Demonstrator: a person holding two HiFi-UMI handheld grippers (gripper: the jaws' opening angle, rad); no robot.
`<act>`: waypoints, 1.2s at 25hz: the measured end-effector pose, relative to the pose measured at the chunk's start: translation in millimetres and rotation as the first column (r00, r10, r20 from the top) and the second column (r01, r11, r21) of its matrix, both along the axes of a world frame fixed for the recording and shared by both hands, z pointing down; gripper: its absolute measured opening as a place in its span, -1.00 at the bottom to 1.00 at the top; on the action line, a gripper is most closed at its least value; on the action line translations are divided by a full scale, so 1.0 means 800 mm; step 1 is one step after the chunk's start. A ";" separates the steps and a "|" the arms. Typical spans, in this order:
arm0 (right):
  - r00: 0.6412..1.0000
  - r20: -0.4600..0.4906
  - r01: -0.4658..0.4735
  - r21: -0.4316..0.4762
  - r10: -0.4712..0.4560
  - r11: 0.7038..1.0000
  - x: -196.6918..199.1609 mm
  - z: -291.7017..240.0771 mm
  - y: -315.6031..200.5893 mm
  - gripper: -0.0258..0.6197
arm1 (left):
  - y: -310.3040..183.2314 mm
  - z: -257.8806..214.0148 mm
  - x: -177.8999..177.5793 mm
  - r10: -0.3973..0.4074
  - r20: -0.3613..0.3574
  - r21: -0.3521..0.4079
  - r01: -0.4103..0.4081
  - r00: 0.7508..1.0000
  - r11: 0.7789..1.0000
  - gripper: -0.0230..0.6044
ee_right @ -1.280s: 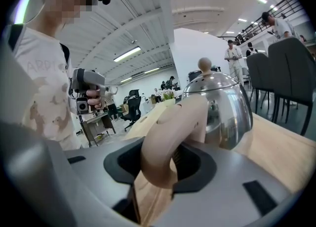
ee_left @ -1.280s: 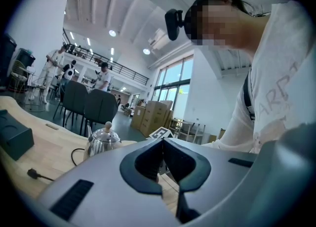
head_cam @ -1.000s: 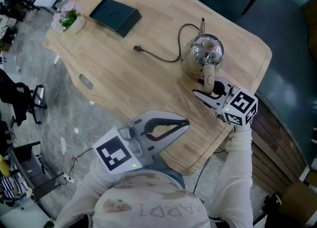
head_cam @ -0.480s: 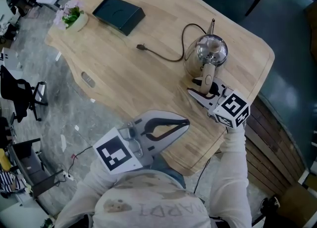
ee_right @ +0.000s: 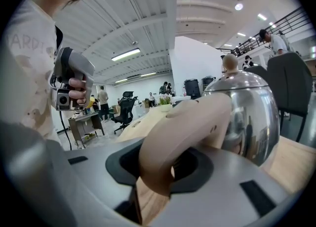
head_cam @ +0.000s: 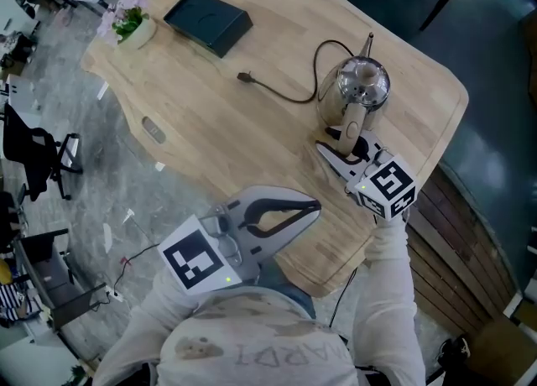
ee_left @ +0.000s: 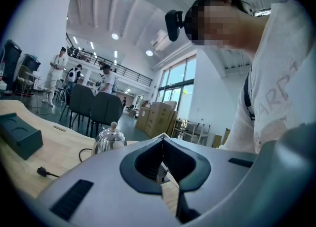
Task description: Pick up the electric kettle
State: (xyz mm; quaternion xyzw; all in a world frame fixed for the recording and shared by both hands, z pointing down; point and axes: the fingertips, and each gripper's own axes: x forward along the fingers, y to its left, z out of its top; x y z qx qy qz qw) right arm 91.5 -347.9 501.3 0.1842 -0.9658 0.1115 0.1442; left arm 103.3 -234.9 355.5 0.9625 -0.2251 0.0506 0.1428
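Electric kettle (head_cam: 362, 86): shiny metal, upright on the wooden surface (head_cam: 252, 137), at about 2 o'clock from the middle of the head view, near the surface's far right edge.
Handle (head_cam: 352, 124): beige, points toward 6 o'clock from the kettle body; the thin spout points toward 12 o'clock.
Right gripper (head_cam: 344, 144): at the kettle's 6 o'clock, jaws apart and set on either side of the handle, whose end sits in the hollow between them. A strip of wood shows in the gap, and I cannot tell whether the jaws press on the handle.
Left gripper (head_cam: 312, 207): at 6 o'clock, close to the person's body, jaws brought together with nothing between them.
Cord (head_cam: 281, 99): black, loops from the kettle toward 9 o'clock and ends in a loose plug on the wood.
Black box (head_cam: 207, 22): at 11 o'clock, well apart from the kettle.
Flower pot (head_cam: 134, 28): at 10 o'clock, near the surface's corner.
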 end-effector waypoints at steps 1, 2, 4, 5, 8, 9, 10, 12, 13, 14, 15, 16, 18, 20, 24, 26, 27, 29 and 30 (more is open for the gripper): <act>1.000 0.006 -0.004 0.001 0.004 1.000 0.000 -0.002 -0.001 -0.54 | 0.001 -0.002 -0.001 -0.005 0.002 0.003 0.005 1.000 1.000 -0.89; 1.000 0.012 -0.010 0.001 0.010 1.000 -0.001 -0.005 -0.002 -0.54 | 0.003 -0.003 -0.002 -0.010 0.003 0.006 0.010 1.000 1.000 -0.89; 0.999 0.024 -0.023 -0.004 0.023 1.000 -0.001 -0.008 -0.003 -0.54 | 0.007 -0.006 -0.005 -0.021 0.007 0.011 0.021 1.000 1.000 -0.89; 0.999 0.031 -0.029 -0.007 0.029 1.000 -0.002 -0.010 -0.003 -0.54 | 0.008 -0.007 -0.008 -0.026 0.008 0.012 0.026 1.000 1.000 -0.89; 0.997 0.058 -0.045 -0.003 0.045 0.999 -0.007 -0.022 -0.001 -0.54 | 0.014 -0.010 -0.018 -0.040 0.014 0.016 0.040 0.999 0.999 -0.89; 0.997 0.064 -0.049 0.006 0.048 0.999 -0.009 -0.029 -0.001 -0.54 | 0.015 -0.012 -0.021 -0.045 0.014 0.020 0.044 0.999 0.999 -0.89; 0.996 0.070 -0.053 0.018 0.051 0.998 -0.010 -0.038 0.000 -0.54 | 0.017 -0.015 -0.024 -0.049 0.013 0.026 0.048 0.999 0.998 -0.89; 0.995 0.082 -0.059 0.041 0.055 0.997 -0.013 -0.057 0.004 -0.54 | 0.022 -0.020 -0.027 -0.052 0.011 0.039 0.052 0.999 0.998 -0.89; 0.995 0.088 -0.061 0.049 0.057 0.997 -0.014 -0.066 0.008 -0.54 | 0.026 -0.023 -0.029 -0.052 0.010 0.045 0.051 0.999 0.998 -0.89; 0.994 0.094 -0.063 0.057 0.058 0.996 -0.015 -0.076 0.014 -0.54 | 0.030 -0.027 -0.030 -0.051 0.008 0.050 0.050 0.999 0.997 -0.89; 0.993 0.099 -0.066 0.062 0.060 0.996 -0.017 -0.085 0.020 -0.54 | 0.035 -0.030 -0.032 -0.050 0.005 0.054 0.049 0.999 0.997 -0.89; 0.993 0.103 -0.071 0.066 0.064 0.995 -0.018 -0.093 0.027 -0.54 | 0.039 -0.034 -0.034 -0.048 0.000 0.059 0.048 0.999 0.997 -0.89; 0.991 0.109 -0.081 0.074 0.073 0.994 -0.020 -0.110 0.041 -0.54 | 0.049 -0.043 -0.038 -0.045 -0.012 0.073 0.046 0.999 0.996 -0.89; 0.991 0.109 -0.088 0.083 0.079 0.993 -0.023 -0.124 0.060 -0.54 | 0.060 -0.050 -0.045 -0.045 -0.023 0.086 0.047 0.999 0.995 -0.89; 0.990 0.109 -0.103 0.097 0.092 0.990 -0.034 -0.146 0.115 -0.54 | 0.099 -0.058 -0.064 -0.048 -0.037 0.108 0.052 0.998 0.993 -0.89; 0.989 0.108 -0.111 0.106 0.100 0.988 -0.041 -0.157 0.149 -0.54 | 0.121 -0.062 -0.077 -0.050 -0.047 0.116 0.056 0.998 0.992 -0.89; 0.989 0.108 -0.113 0.111 0.101 0.987 -0.046 -0.164 0.164 -0.54 | 0.131 -0.064 -0.084 -0.053 -0.050 0.121 0.059 0.997 0.991 -0.89; 0.988 0.110 -0.117 0.118 0.104 0.986 -0.056 -0.181 0.192 -0.54 | 0.146 -0.073 -0.097 -0.059 -0.053 0.135 0.065 0.997 0.989 -0.89; 0.988 0.112 -0.121 0.119 0.107 0.985 -0.061 -0.190 0.206 -0.54 | 0.154 -0.079 -0.104 -0.061 -0.055 0.142 0.068 0.997 0.988 -0.89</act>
